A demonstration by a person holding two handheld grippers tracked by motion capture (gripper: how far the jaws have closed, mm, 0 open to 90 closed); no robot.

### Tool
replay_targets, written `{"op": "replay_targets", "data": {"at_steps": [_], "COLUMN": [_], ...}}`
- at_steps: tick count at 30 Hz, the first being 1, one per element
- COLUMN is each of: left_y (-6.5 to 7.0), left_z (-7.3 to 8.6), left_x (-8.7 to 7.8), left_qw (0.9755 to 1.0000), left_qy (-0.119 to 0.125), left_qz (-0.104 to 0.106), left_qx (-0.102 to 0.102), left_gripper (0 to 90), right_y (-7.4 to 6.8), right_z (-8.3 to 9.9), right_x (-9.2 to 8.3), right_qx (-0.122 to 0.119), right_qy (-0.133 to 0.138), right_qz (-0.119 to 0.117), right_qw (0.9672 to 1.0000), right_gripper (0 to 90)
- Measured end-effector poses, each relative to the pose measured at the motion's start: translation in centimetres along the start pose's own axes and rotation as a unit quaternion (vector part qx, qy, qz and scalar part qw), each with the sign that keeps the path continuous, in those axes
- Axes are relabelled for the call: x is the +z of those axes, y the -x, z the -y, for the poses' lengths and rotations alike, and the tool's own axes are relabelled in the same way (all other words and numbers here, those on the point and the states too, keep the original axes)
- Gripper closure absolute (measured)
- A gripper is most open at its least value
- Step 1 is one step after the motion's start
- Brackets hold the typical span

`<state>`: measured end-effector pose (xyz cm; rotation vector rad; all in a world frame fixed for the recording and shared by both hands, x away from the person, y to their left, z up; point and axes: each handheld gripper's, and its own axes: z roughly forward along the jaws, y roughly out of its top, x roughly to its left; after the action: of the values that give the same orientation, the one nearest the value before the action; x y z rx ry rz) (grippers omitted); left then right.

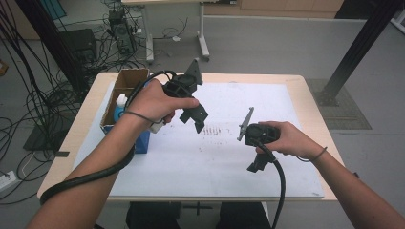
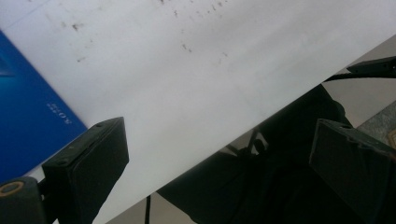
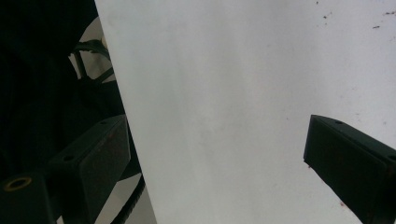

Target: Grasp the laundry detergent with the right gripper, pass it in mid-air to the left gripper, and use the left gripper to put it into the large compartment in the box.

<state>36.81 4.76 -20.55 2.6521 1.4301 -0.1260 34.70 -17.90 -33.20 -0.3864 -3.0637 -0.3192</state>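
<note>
My left gripper [image 1: 197,119] is held in the air over the left half of the white sheet [image 1: 219,143], jaws pointing down and toward the person. In the left gripper view its gripper [image 2: 219,158] stands open with nothing between the jaws, the white sheet [image 2: 187,70] below. My right gripper [image 1: 256,164] is held low over the right part of the sheet, its cable trailing off the front edge. In the right gripper view that gripper [image 3: 217,158] is open and empty above the sheet [image 3: 224,93].
A cardboard box [image 1: 125,86] stands at the table's left edge with a white-capped bottle [image 1: 120,104] in it. A blue box [image 1: 142,141] sits by it, also seen as the blue box [image 2: 28,121]. Faint dark marks [image 1: 212,131] dot the sheet. Cables and equipment lie on the floor at left.
</note>
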Motion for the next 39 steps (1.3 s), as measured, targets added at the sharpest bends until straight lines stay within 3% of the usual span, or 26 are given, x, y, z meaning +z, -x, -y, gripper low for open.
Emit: {"op": "replay_targets", "data": {"at_steps": [21, 28, 39], "left_y": [1.5, 1.6, 1.6], "left_z": [-0.2, -0.1, -0.2], "left_x": [5.6, 6.6, 6.6], "left_qw": [0.9993, 0.9991, 0.9991], "left_qy": [-0.028, -0.033, -0.034], "left_qz": [0.006, 0.006, 0.004], "left_qx": [0.024, 0.024, 0.026], "left_gripper": [5.4, 5.4, 5.4], "right_y": [0.4, 0.5, 0.4], "right_z": [1.0, 1.0, 0.9], "right_x": [-0.2, -0.3, -0.2], "right_qx": [0.014, 0.012, 0.011], "right_qy": [0.0, 0.001, 0.003], "right_qz": [0.0, 0.002, 0.003], "right_qw": [0.9999, 0.9999, 0.9999], "right_gripper": [6.6, 6.6, 6.6]}}
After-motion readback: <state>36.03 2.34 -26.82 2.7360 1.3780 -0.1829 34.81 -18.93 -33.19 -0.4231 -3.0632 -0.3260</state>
